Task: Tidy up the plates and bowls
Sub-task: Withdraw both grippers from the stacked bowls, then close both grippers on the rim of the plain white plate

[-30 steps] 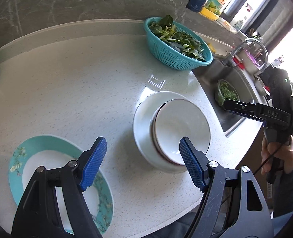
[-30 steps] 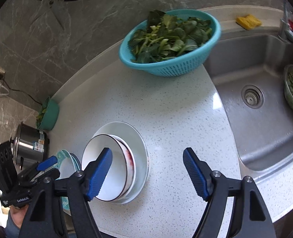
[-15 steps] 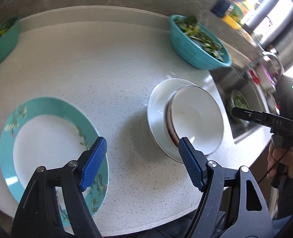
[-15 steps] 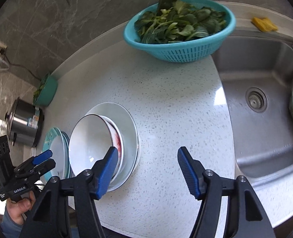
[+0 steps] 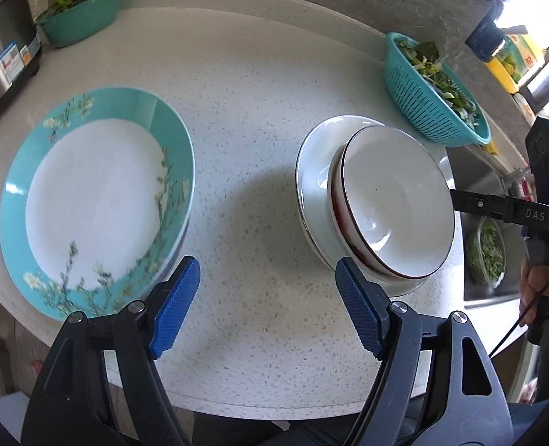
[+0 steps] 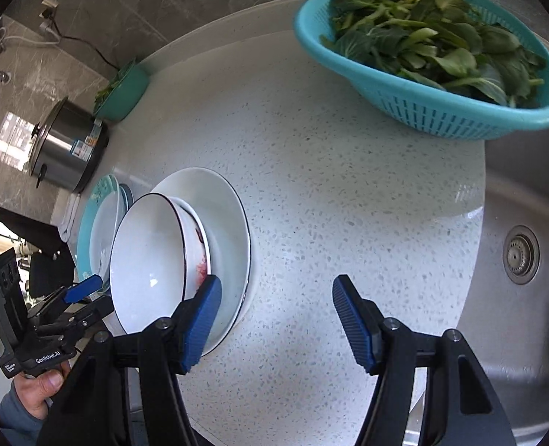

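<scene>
Two stacked white bowls sit on a white plate near the counter's front right. A teal-rimmed floral plate lies to their left. My left gripper is open and empty, low over the bare counter between the two plates. In the right wrist view the bowls and white plate are at lower left, the teal plate behind them. My right gripper is open and empty, its left finger beside the white plate's rim.
A teal colander of greens stands at the back right, also in the right wrist view. A steel sink lies right of the counter. A metal pot and a teal bowl of greens stand at back left.
My left gripper has swung left and back, bringing the whole teal plate into view. My right gripper has moved closer to the stacked bowls. Both stay open.
</scene>
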